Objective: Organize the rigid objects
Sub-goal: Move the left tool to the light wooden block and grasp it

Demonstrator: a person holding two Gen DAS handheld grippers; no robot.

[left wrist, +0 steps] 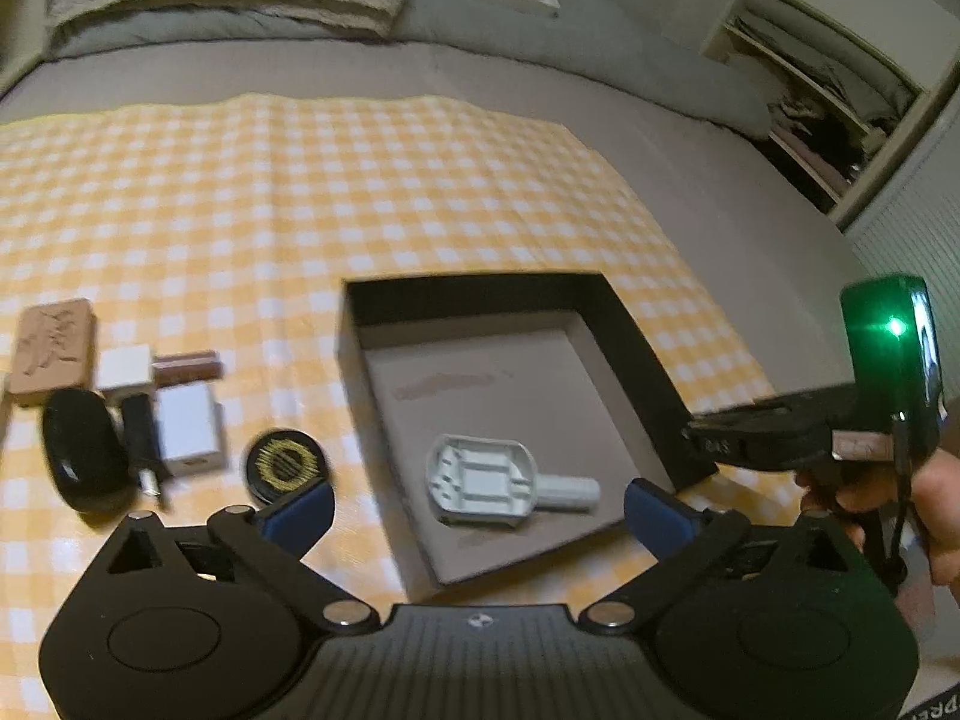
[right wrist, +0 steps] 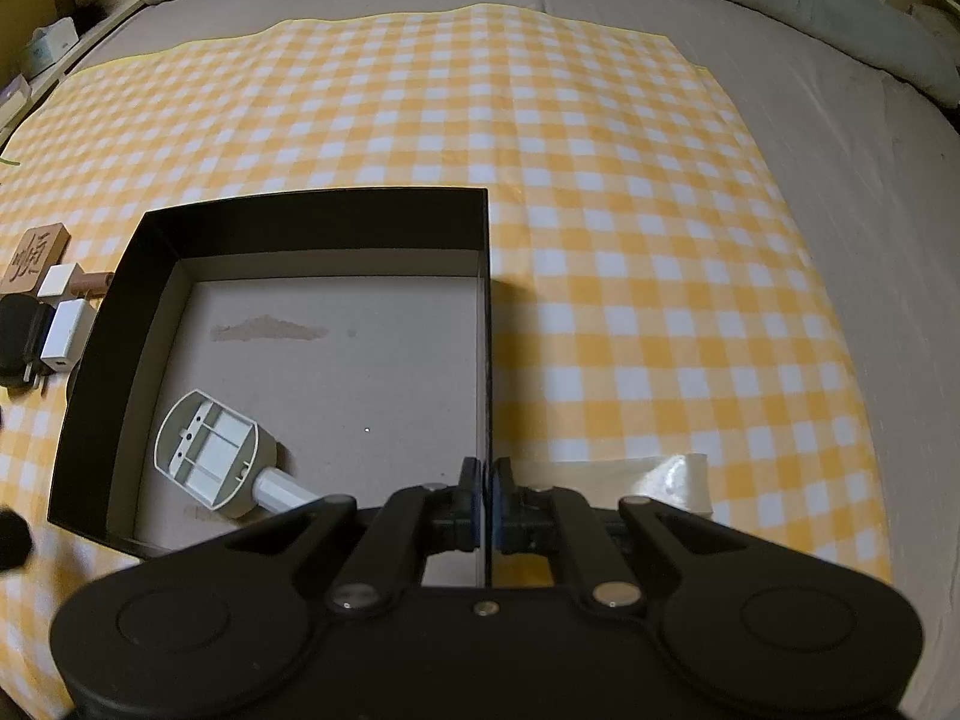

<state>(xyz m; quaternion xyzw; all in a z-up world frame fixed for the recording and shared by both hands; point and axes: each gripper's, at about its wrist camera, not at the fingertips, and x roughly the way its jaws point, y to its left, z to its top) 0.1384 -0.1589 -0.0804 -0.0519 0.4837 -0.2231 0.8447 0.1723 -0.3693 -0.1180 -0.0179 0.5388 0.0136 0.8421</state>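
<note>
- Grey plastic part (left wrist: 480,480) lies flat on the cardboard floor of the black box (left wrist: 480,291), near the box's front left corner, stub handle pointing right in my left view.
- My left gripper (left wrist: 480,507) hangs over that part, jaws spread wide, nothing between the blue pads (left wrist: 303,513).
- My right gripper (right wrist: 487,495) has its jaws pressed together on the box's right wall (right wrist: 487,360), pinching the thin edge.
- Box sits on the yellow checked cloth (right wrist: 600,180).
- Left of the box on the cloth: round black tin (left wrist: 287,465), white charger (left wrist: 189,429), black mouse (left wrist: 84,459), small white cube (left wrist: 125,366), wooden plaque (left wrist: 54,351).
- Clear tape patch (right wrist: 672,477) on the cloth just right of my right gripper.
</note>
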